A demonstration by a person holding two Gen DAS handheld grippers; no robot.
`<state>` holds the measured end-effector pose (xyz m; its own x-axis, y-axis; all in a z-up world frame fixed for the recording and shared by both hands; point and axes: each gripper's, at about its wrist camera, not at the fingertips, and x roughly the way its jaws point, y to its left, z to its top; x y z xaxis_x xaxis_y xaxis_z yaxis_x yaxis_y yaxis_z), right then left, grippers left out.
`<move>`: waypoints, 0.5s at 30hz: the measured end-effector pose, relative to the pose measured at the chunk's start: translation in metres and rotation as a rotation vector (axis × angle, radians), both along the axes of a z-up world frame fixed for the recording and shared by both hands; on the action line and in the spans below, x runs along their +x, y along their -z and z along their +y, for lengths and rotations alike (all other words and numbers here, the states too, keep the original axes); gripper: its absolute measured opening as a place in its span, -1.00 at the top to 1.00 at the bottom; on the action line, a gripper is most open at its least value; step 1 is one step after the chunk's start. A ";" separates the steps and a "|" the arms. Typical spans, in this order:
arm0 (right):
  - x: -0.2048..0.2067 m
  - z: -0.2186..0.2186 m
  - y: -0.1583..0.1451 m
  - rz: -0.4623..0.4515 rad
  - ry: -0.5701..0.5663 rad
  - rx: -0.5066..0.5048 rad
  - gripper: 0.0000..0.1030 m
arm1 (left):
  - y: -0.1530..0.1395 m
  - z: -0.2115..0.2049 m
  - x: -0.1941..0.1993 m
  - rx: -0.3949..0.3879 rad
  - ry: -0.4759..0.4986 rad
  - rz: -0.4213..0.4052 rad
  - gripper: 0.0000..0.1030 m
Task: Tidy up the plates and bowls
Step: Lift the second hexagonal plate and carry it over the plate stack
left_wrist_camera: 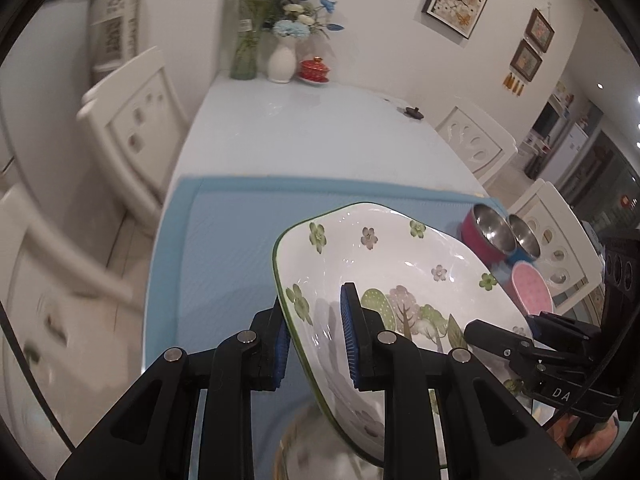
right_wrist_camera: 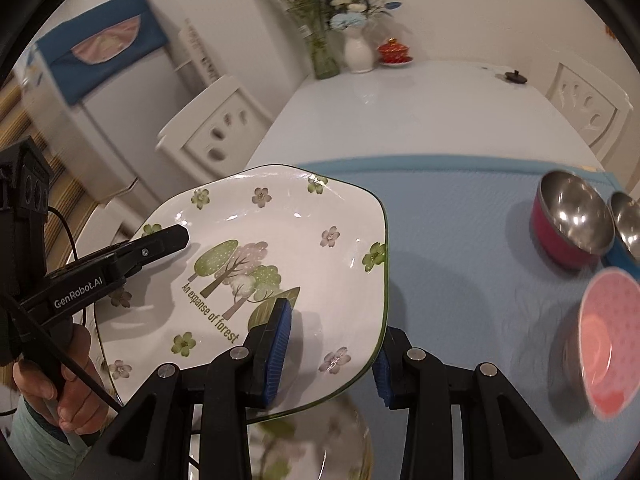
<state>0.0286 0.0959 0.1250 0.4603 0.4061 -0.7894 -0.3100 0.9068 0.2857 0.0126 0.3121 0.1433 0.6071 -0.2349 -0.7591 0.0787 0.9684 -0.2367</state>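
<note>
Table [left_wrist_camera: 304,136]: I see it run from lower centre to the top of both views; its pale far half lies bare up to the vases, with white chairs along both side edges.
Mat [right_wrist_camera: 460,216]: blue, it covers the near half; the stretch between plate and bowls is open.
Plate [right_wrist_camera: 280,248]: square-ish, green-rimmed, tree print, held clear above the mat at centre-left of the right view, tilted; a second patterned dish sits blurred beneath it at bottom centre.
Bowls: a pink steel bowl [right_wrist_camera: 572,224] and a blue one [right_wrist_camera: 626,228] touch at the mat's right edge; a pink dotted bowl [right_wrist_camera: 608,344] is nearer, lower right.
Left claw [left_wrist_camera: 316,340]: closed on the plate's left rim.
Right claw [right_wrist_camera: 332,356]: clamped on the plate's near right rim.
</note>
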 end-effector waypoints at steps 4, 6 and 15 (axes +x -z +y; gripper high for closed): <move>-0.039 0.002 0.004 0.028 -0.050 -0.004 0.30 | 0.007 0.000 -0.050 -0.010 -0.060 0.027 0.63; -0.056 0.002 0.007 0.044 -0.079 -0.012 0.31 | 0.014 0.000 -0.071 -0.014 -0.080 0.042 0.63; -0.104 -0.007 0.031 0.121 -0.163 -0.046 0.31 | 0.049 -0.017 -0.129 -0.045 -0.122 0.145 0.63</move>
